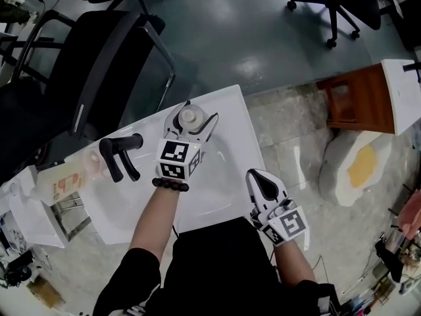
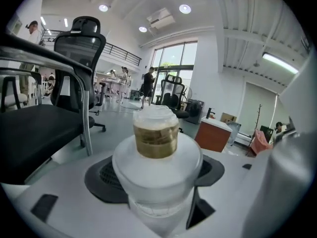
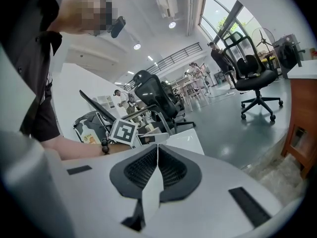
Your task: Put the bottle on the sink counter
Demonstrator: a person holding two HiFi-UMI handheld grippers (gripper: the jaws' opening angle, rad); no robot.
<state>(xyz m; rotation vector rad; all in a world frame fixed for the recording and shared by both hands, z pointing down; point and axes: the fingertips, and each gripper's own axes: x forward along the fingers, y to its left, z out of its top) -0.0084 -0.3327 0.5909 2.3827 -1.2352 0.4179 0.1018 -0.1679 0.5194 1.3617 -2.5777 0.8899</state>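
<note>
- An open office with a grey floor (image 1: 263, 38). A black office chair (image 1: 99, 64) stands at the far left and another (image 1: 332, 5) at the top right.
- A white sink counter (image 1: 231, 120) runs from the lower left towards the middle of the head view.
- At its left end lies a pale soap bottle (image 1: 66, 180) with an orange label.
- Just to the right of it a black faucet (image 1: 120, 153) stands at the edge of the basin.
- The left gripper (image 1: 191, 125) reaches across the basin to the far strip of the counter. Its jaws are clamped on the bottle (image 1: 191, 116), one dark pad on each side of its body.
- In the left gripper view the bottle (image 2: 156, 148) is upright between the pads of the left gripper (image 2: 157, 182). It has a clear body, a wide white shoulder and a gold band under a white cap. Whether its base rests on the counter cannot be told.
- A dark beaded bracelet (image 1: 170, 184) sits on the left wrist, just behind the marker cube (image 1: 177, 160).
- The right gripper (image 1: 265, 184) is at the counter's near right corner, well apart from the bottle. The right gripper view shows the right gripper (image 3: 157, 170) with its jaws pressed together and nothing between them.
- Further right a brown wooden cabinet (image 1: 358, 97) stands on the pale stone floor, with a white mat with a yellow centre (image 1: 358, 166) in front of it.
</note>
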